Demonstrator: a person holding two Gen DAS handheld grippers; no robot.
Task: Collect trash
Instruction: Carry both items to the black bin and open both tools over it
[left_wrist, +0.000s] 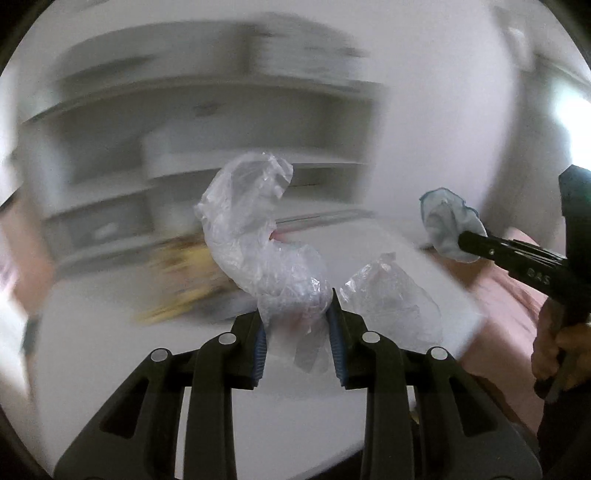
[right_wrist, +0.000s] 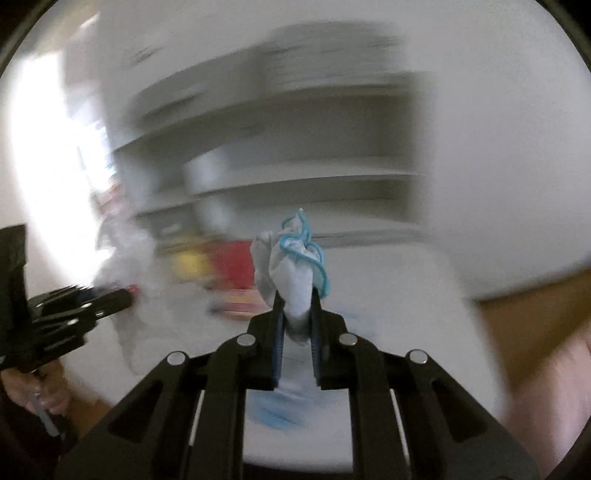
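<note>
From the left wrist view, the left gripper (left_wrist: 297, 325) is clamped on a crumpled clear plastic bag (left_wrist: 255, 236) that rises toward 12 o'clock above the white bench (left_wrist: 110, 332); at 3 o'clock the right gripper (left_wrist: 466, 240) pinches a white cloth with blue trim (left_wrist: 445, 221). From the right wrist view, the right gripper (right_wrist: 298, 314) grasps that cloth (right_wrist: 291, 269) upright at centre, while the left gripper (right_wrist: 125, 295) sits at 9 o'clock amid blurred plastic.

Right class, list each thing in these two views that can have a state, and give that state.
Left claw: shut on clear plastic bag.
Clear plastic bag: crumpled, held up off the white table.
Right claw: shut on blue-edged cloth.
Blue-edged cloth: bunched, lifted.
</note>
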